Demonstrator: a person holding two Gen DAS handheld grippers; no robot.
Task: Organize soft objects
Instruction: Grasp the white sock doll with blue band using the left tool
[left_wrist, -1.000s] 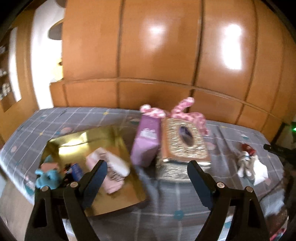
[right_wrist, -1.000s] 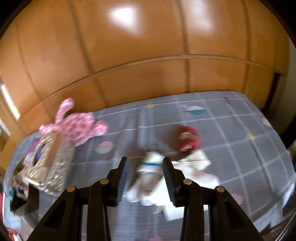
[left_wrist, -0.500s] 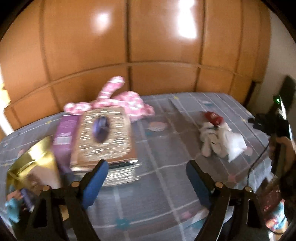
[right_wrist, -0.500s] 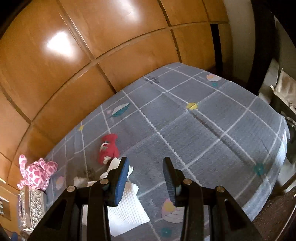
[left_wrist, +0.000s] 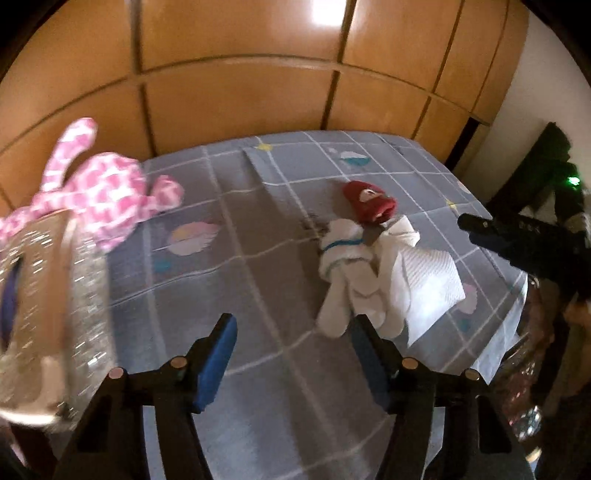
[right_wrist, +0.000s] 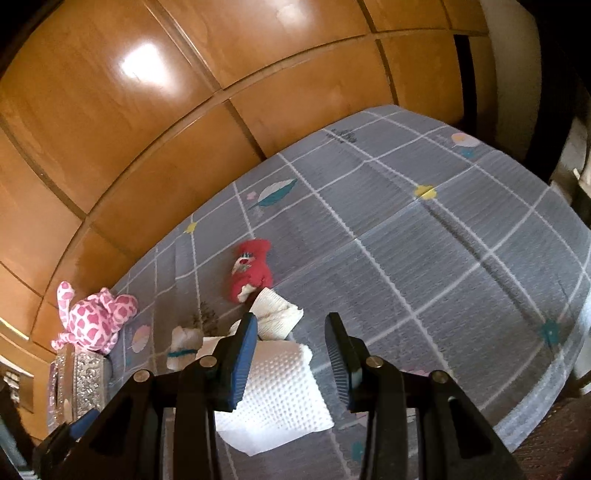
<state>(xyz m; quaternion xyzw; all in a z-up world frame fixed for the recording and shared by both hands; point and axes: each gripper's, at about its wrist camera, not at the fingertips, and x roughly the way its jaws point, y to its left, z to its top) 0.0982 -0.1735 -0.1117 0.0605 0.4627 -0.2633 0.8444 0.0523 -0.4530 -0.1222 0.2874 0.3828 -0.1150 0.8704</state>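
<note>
Left wrist view swung from gold tray to socks (left_wrist: 347, 266); both hand-held grippers agape.

Warm indoor light. Bright glare patches sit on the glossy wooden panels (left_wrist: 240, 96) near the top of both frames. Fisheye bending curves the edges, corners go black. The pink plush (left_wrist: 107, 195) and glittery box (left_wrist: 55, 314) at left smear with motion blur.

Glossy orange-brown wood panels (left_wrist: 240, 96) fill the top of both views, split by dark seams, with bright light glare (right_wrist: 142, 64) at upper left of the right view. Below lies a grey sheet (right_wrist: 424, 240) with white grid lines. A white wall (left_wrist: 532, 92) shows at the left view's right edge.
</note>
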